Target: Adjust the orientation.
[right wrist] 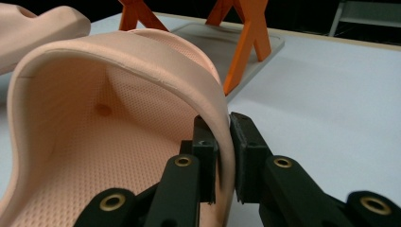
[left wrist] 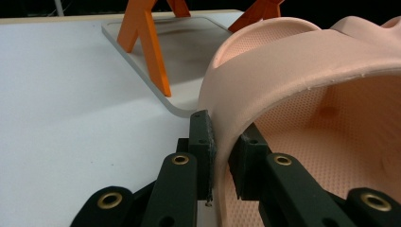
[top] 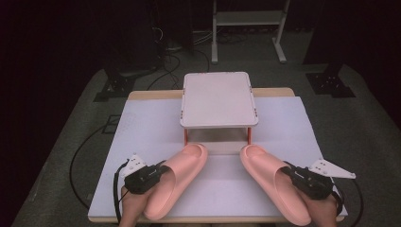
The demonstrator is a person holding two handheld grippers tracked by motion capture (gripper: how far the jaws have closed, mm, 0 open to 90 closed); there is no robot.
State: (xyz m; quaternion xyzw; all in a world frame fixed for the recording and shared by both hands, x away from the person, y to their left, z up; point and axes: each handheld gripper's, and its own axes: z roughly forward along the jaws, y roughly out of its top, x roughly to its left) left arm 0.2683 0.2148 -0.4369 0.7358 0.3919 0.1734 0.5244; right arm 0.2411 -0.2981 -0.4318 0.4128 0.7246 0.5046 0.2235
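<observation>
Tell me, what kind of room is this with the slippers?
Probably a lab or studio set up for recording, not a home: dark surroundings, cables trailing over grey carpet, a white-covered table, and a person pinching each pink slipper with a handheld gripper.

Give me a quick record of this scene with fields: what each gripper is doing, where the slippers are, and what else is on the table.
left gripper: shut on the strap edge of the left slipper
right gripper: shut on the strap edge of the right slipper
slippers: pink, toes pointing toward the rack and angled inward
rack: small white shelf on orange legs, at the far middle of the table, top bare
table: white cover, wooden edge showing
</observation>
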